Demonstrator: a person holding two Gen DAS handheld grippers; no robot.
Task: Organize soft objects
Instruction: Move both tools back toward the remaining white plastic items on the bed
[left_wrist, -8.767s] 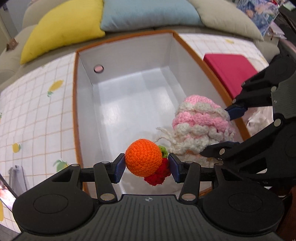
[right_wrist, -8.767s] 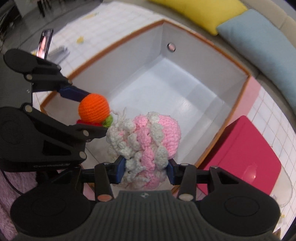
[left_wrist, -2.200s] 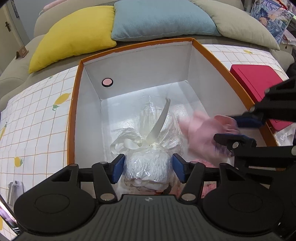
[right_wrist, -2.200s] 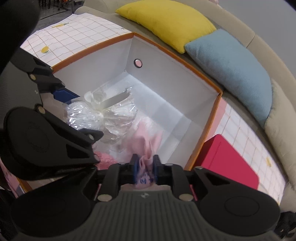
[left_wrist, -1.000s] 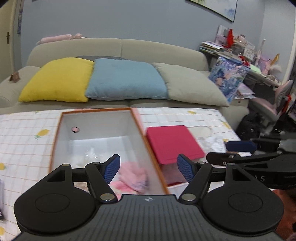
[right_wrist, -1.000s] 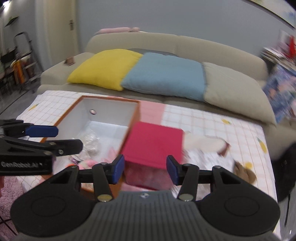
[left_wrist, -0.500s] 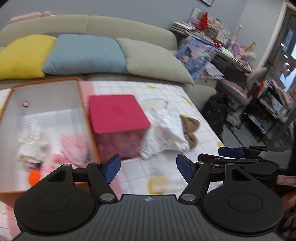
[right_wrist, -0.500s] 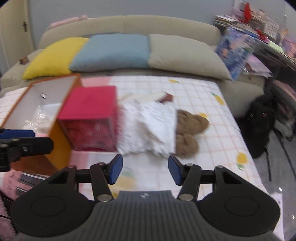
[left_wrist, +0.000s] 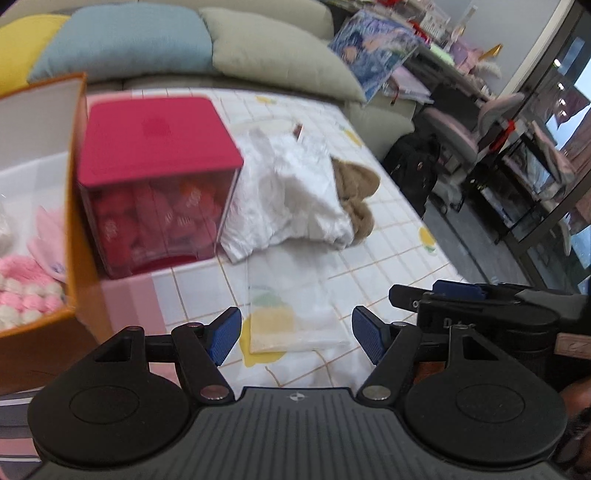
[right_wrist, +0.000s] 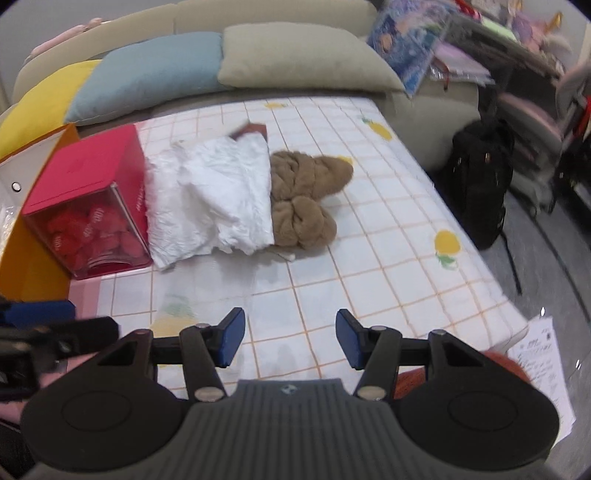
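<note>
Your left gripper spread wide and empty, your right gripper spread and empty too, one flat clear bag just ahead on the checked cloth, one white crinkly bundle touching one brown fluffy toy, one red-lidded box beside one orange box, three cushions behind.

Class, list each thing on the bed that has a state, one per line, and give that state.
Left hand-held gripper: open, empty.
Right hand-held gripper: open, empty.
Orange box: open-topped, soft toys inside.
Red box: lid on, filled.
White bag: crumpled, lying partly over brown plush.
</note>
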